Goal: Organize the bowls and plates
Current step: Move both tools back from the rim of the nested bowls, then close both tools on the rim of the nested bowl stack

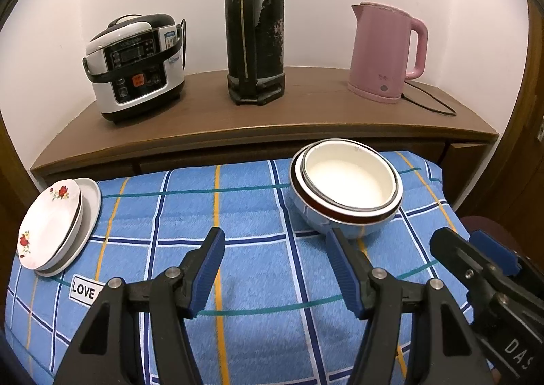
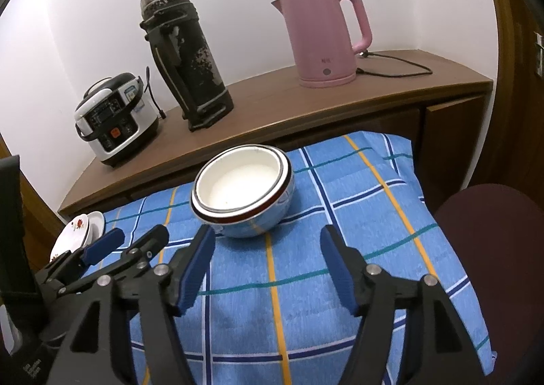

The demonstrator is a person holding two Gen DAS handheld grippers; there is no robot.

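Note:
A stack of nested bowls [image 1: 346, 184], white inside with a dark rim and a blue outer bowl, stands on the blue plaid cloth [image 1: 251, 259]; it also shows in the right wrist view [image 2: 243, 189]. A stack of white plates [image 1: 54, 225], the top one with red flowers, lies at the cloth's left edge and is small in the right wrist view [image 2: 80, 228]. My left gripper [image 1: 275, 249] is open and empty above the cloth, just in front of the bowls. My right gripper [image 2: 267, 245] is open and empty, close in front of the bowls.
Behind the cloth a wooden counter [image 1: 258, 113] carries a rice cooker [image 1: 136, 65], a tall black thermos [image 1: 255, 24] and a pink kettle [image 1: 387, 52] with its cord. A dark red chair seat [image 2: 493, 239] is at the right.

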